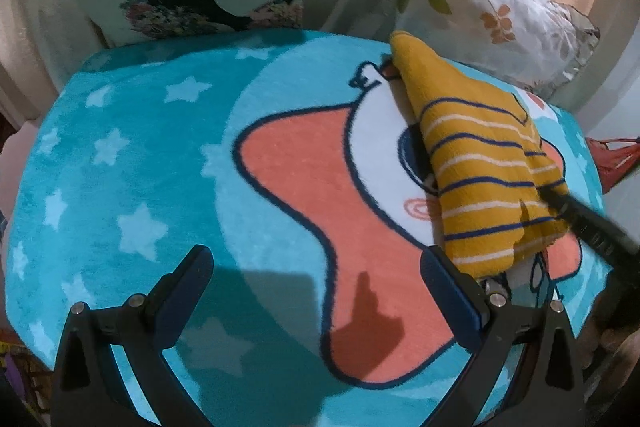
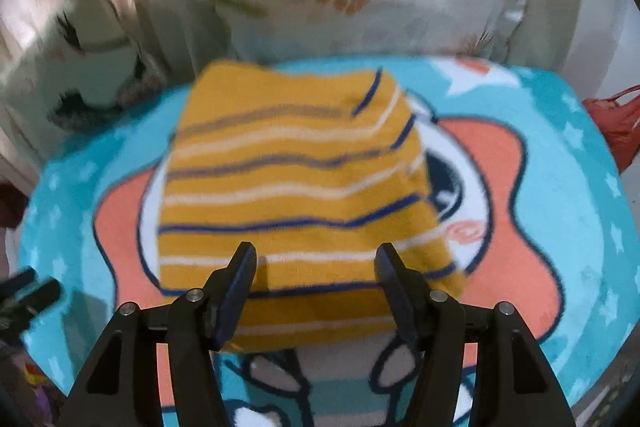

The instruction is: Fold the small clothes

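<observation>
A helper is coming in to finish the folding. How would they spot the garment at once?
Find the round turquoise star rug in front of the floral cushions. On its cartoon picture lies the folded garment. It alone is mustard yellow, with thin blue and white stripes.

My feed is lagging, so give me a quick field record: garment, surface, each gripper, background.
garment: yellow striped top, folded, lying on the mat
surface: blue star mat with a cartoon print
left gripper: open, empty, over the mat beside the top
right gripper: jaws apart over the top's near edge, not pinching it
background: two pillows behind the mat
</observation>
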